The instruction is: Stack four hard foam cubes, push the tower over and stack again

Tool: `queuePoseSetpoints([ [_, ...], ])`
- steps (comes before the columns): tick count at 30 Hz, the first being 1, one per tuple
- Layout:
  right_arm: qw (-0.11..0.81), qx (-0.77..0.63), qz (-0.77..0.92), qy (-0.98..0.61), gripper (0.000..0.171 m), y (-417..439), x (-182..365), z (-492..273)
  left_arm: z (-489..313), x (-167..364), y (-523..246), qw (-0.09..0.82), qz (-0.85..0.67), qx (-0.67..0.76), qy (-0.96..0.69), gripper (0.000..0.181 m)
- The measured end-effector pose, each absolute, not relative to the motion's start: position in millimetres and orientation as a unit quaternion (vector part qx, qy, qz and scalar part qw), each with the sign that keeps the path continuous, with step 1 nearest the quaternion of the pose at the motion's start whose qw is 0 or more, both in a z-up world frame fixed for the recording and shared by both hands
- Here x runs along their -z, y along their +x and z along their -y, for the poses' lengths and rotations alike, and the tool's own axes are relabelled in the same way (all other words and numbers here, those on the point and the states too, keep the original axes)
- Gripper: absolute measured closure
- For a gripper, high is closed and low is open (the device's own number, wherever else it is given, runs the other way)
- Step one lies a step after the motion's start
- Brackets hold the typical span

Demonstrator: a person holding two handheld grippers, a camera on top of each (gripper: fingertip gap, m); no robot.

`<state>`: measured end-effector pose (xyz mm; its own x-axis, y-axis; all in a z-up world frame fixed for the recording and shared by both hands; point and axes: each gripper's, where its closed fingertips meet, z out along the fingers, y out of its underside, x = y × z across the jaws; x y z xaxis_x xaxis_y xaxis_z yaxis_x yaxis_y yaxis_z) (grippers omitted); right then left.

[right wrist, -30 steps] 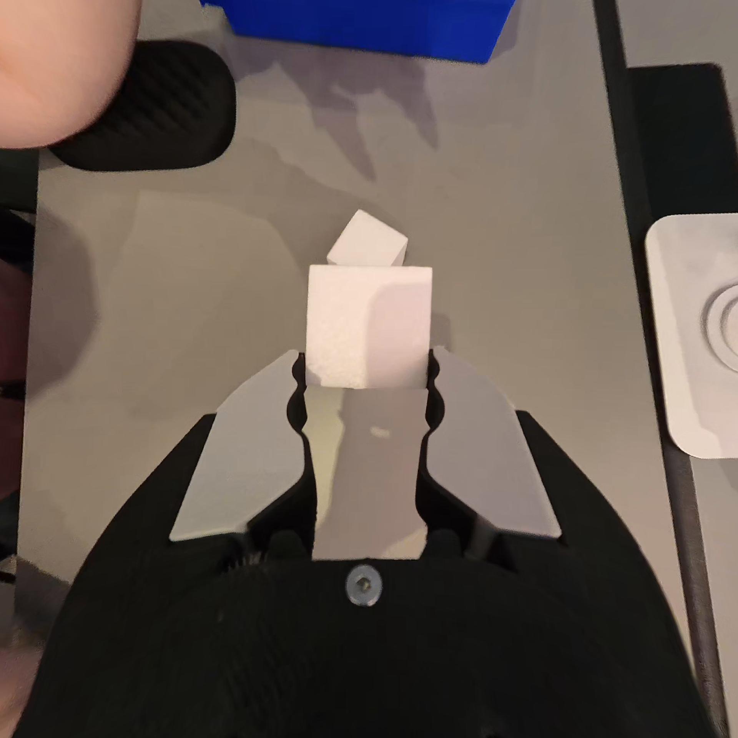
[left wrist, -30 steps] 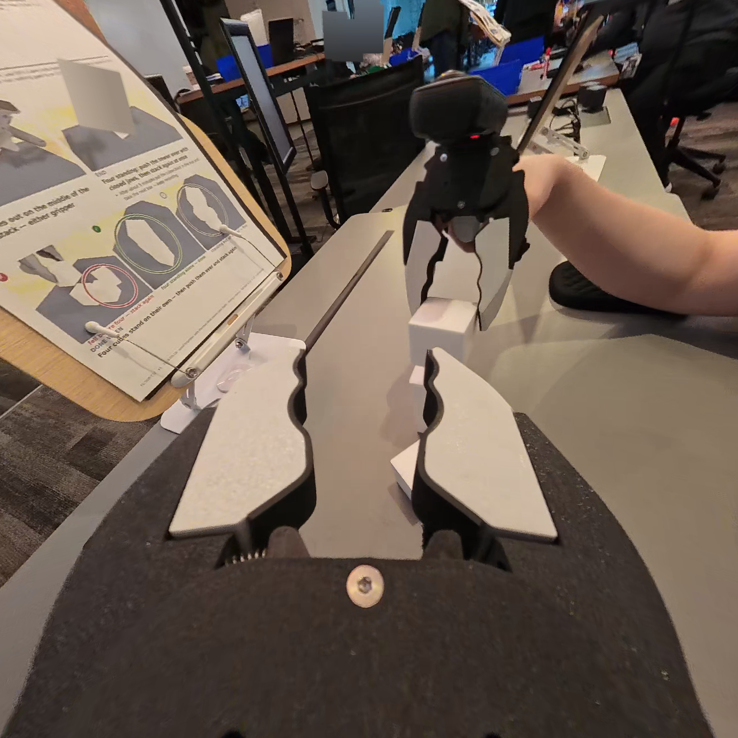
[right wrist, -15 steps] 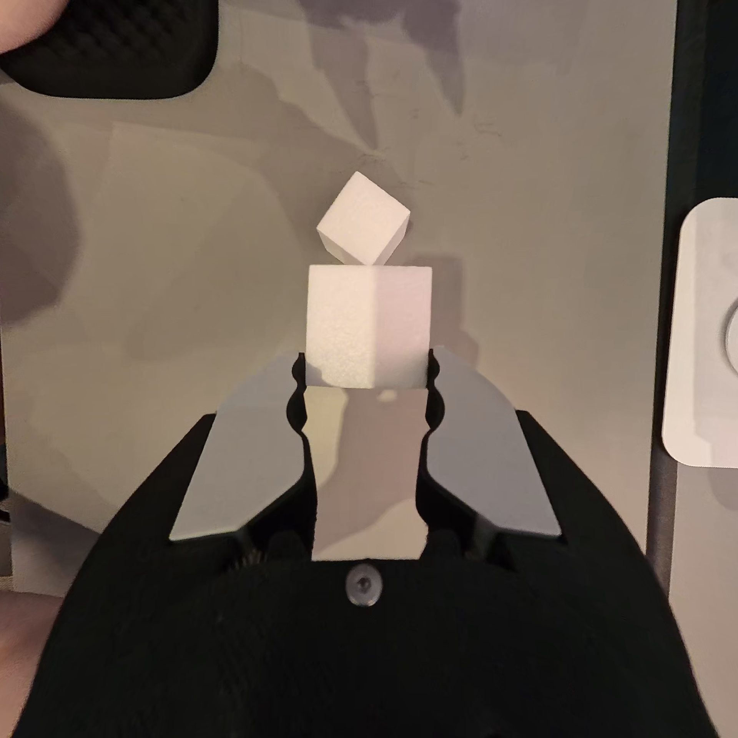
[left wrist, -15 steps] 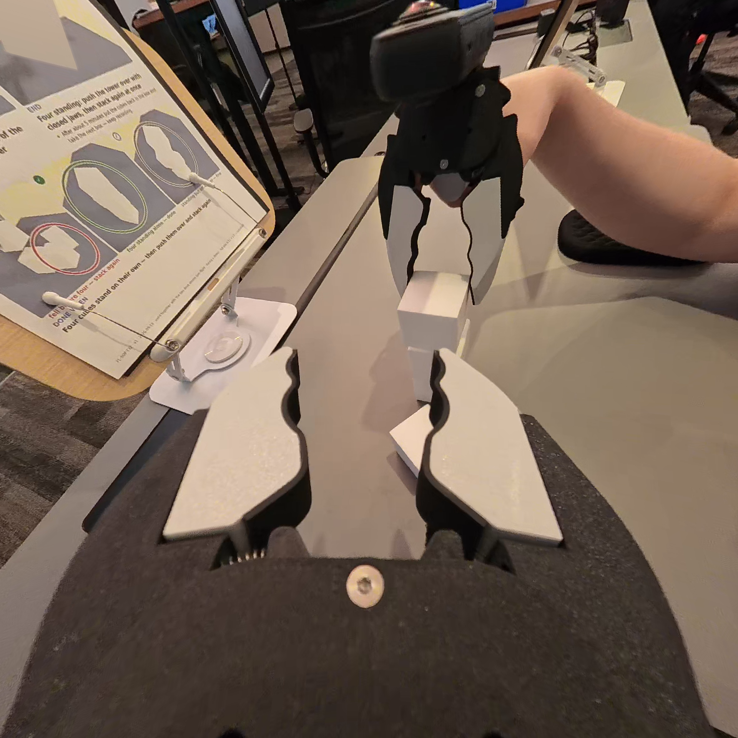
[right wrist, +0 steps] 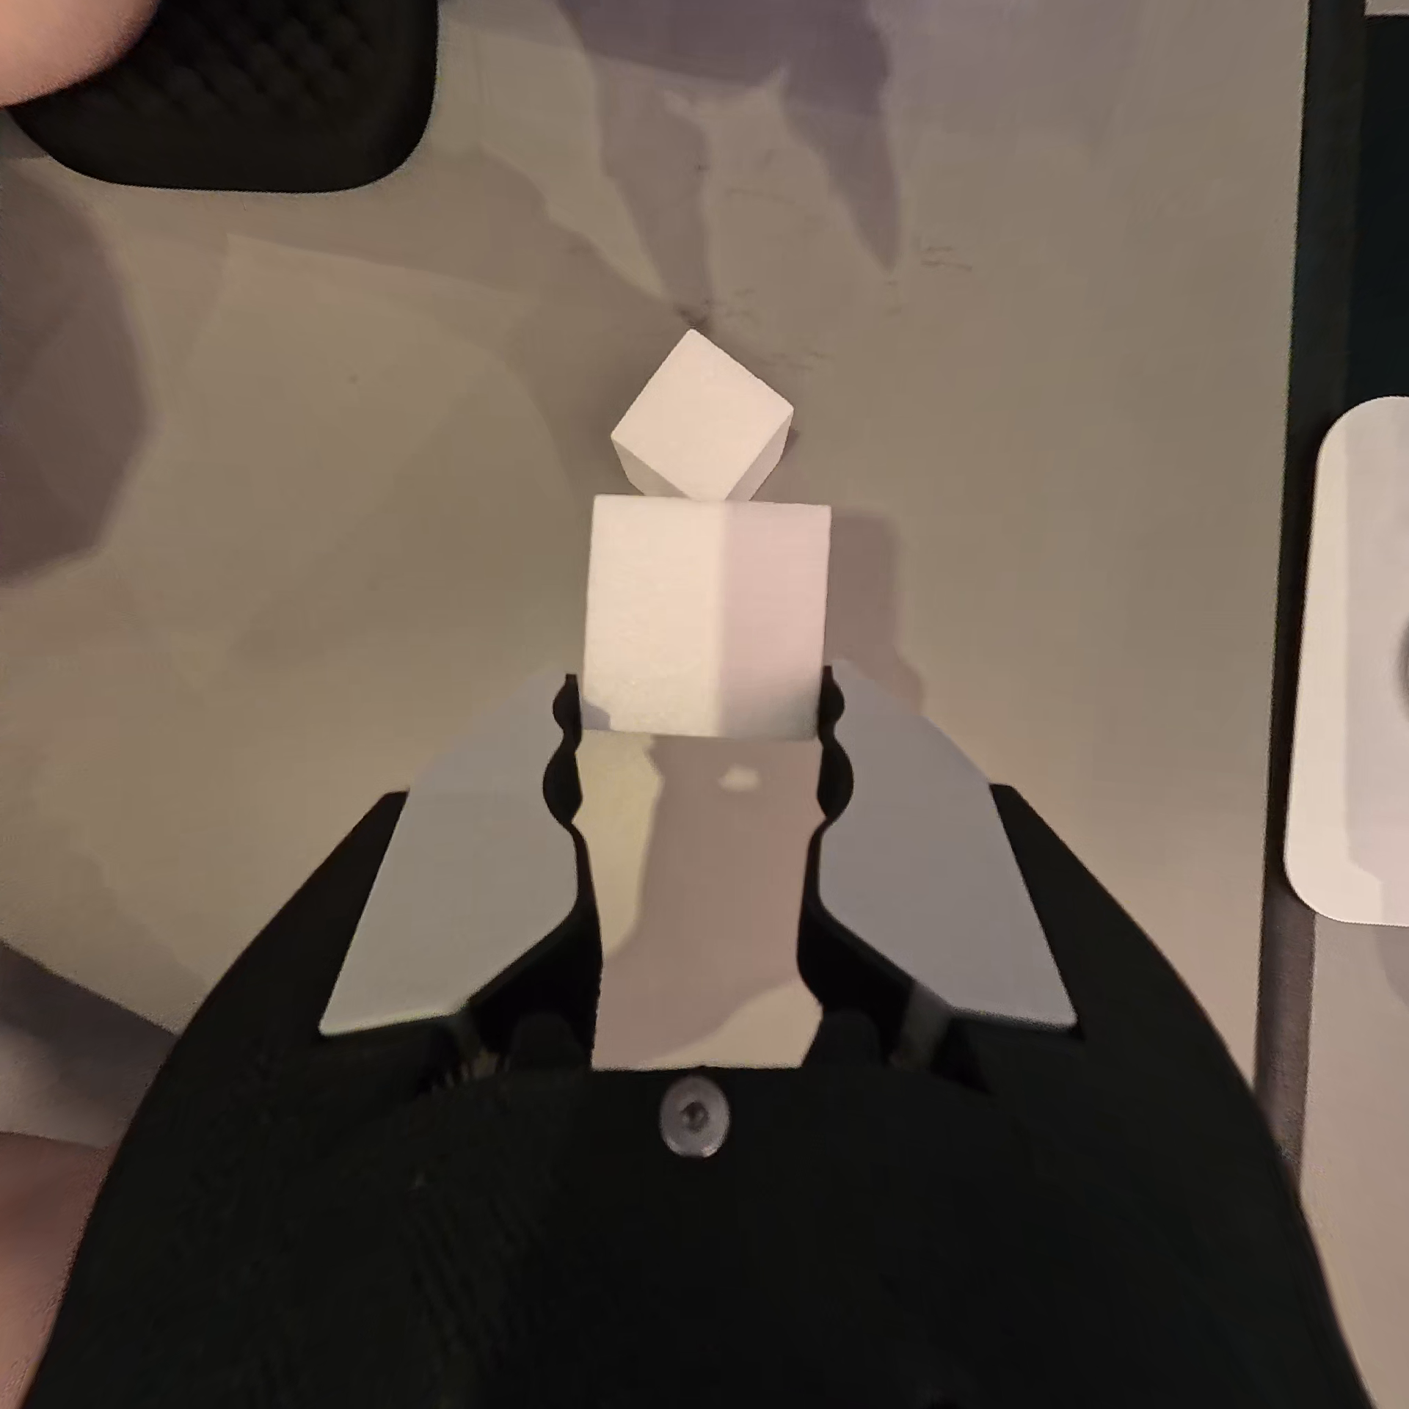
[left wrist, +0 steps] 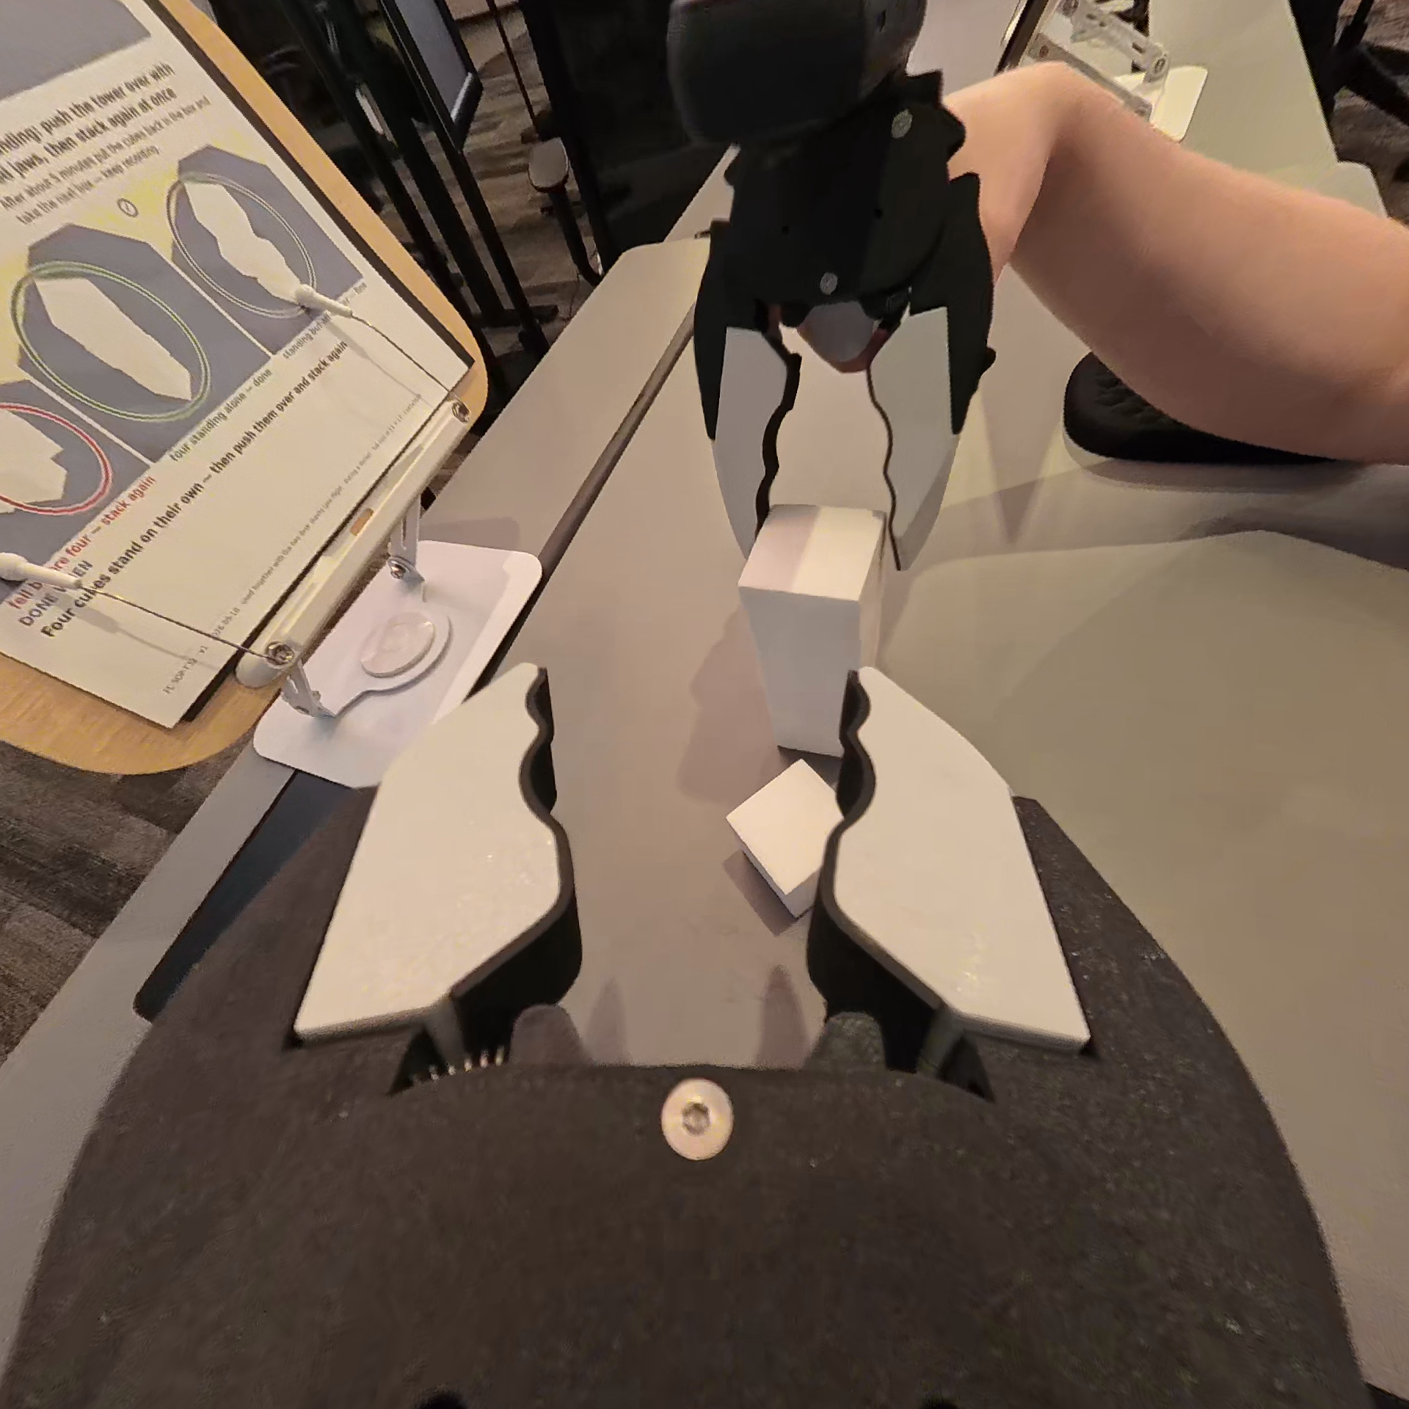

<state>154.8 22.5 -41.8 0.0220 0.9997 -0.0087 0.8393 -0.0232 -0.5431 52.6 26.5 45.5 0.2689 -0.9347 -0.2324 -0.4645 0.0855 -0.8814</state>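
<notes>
Pinching a white foam cube (right wrist: 705, 617) between its fingertips, the right gripper (right wrist: 701, 705) points straight down over the grey table (left wrist: 1144, 762). From the left wrist view, that top cube (left wrist: 812, 545) appears to sit on a white column (left wrist: 808, 656) of stacked cubes. The seams are too faint to count the cubes, though the column looks about 2 or 3 high. Whether the top cube's underside already touches the one beneath cannot be told.

1 loose cube (left wrist: 781, 835) lies on the table just in front of the column's base, turned at an angle to it and apart from it. The left gripper (left wrist: 698, 751) hovers low with its jaws spread wide and nothing between them; its right finger (left wrist: 938, 861) hides part of the loose cube.

By this reading, the step in hand is placing a cube on the growing tower, with the loose cube yet to go on.

The next move likely calls for parting the right fingers evenly and lifting straight up, so neither pad drags the light foam sideways. An instruction sheet (left wrist: 152, 381) on a stand (left wrist: 396, 656) is at the table's left edge, and a black pad (right wrist: 221, 84) lies well away.
</notes>
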Motion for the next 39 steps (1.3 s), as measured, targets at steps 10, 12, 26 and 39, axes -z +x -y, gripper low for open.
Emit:
queuePoseSetpoints([
  [10, 0.260, -0.194, 0.650, -0.688, 0.097, 186, 18, -18, -29, 35, 52, 0.313, -0.571, 0.181, -0.737, 0.096],
  [12, 0.282, -0.188, 0.636, -0.693, 0.097, 203, 12, -14, -30, 46, 63, 0.276, -0.533, 0.205, -0.773, 0.098],
  [26, 0.379, -0.179, 0.592, -0.688, 0.102, 281, -29, 3, -31, 113, 65, 0.181, -0.467, 0.092, -0.861, 0.097],
  [39, 0.369, -0.172, 0.606, -0.683, 0.102, 283, -25, 9, -25, 139, 72, 0.136, -0.459, 0.070, -0.875, 0.105],
])
